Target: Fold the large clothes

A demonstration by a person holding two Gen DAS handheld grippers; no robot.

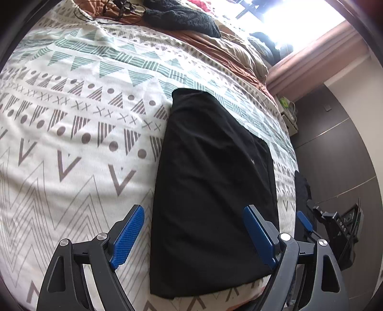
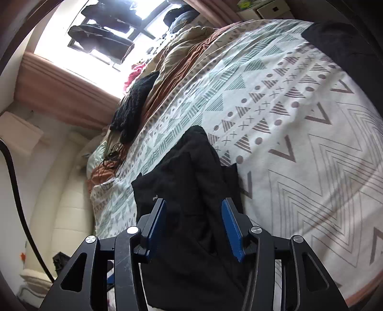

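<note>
Step in hand, as I read it: the fold looks done or nearly so, tools letting go. The folded black fabric garment [image 1: 210, 191] lies flat as a long rectangle on the bed with the white geometric-print cover [image 1: 71, 119], near the bed's edge, a small pale logo showing on its top layer.

Left tool [image 1: 194, 235]: jaws wide, blue pads either side of the garment's near end, not pressing on it as far as the left wrist view shows; nothing held.

Right tool [image 2: 194, 224]: jaws partly apart, black cloth seen between the blue pads, but the pads do not pinch it (looks like a release, judging by the gap). The right tool's far side also shows at the right edge of the left wrist view, beside the bed.

Next move, a judgement: either clear both tools off and leave the stack, or, if one more fold is wanted, take the near end corners and bring them to the far end, keeping edges square.

Count:
- black folded garment: one
- tools: two
- dark knitted cloth [image 1: 182, 16] at the far side of the bed: one
- rumpled rust-brown blanket [image 1: 215, 47]: one
- tangle of thin black cable [image 1: 115, 9]: one
</note>
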